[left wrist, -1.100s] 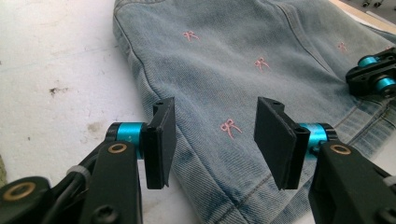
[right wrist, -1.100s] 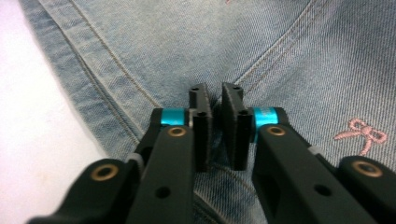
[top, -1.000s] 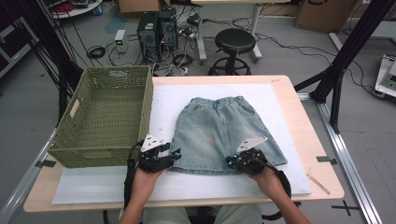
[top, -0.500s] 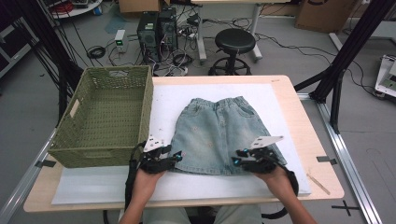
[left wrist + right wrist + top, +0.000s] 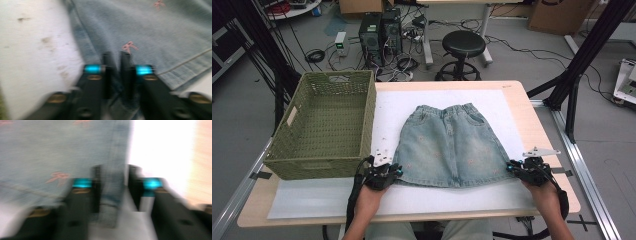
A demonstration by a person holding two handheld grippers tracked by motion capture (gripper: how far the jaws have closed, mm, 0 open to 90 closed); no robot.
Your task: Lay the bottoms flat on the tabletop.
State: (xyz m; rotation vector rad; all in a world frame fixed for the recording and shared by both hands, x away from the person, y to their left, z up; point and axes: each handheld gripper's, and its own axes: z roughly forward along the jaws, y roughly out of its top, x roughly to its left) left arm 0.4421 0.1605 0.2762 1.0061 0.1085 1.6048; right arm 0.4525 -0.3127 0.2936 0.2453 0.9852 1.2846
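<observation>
Your denim skirt [image 5: 451, 145] lies flat on the white mat [image 5: 337, 197] in the middle of the table [image 5: 517, 95], waistband toward the far edge and hem toward you, just to the right of the green woven basket [image 5: 324, 127]. Your left gripper [image 5: 383, 172] sits at the skirt's near left corner, and its jaws have just been closing; in the left gripper view they stand almost together with a fold of the hem pinched between them, so it is clamped on the denim beside a small pink bow print [image 5: 129, 46]. Your right gripper [image 5: 528, 169] is at the near right corner, and its jaws have likewise just been closing; in the blurred right gripper view the skirt's side seam runs between the two jaws, so it grips the cloth there. Both corners lie low on the mat, and the skirt is spread wide between your two hands.
</observation>
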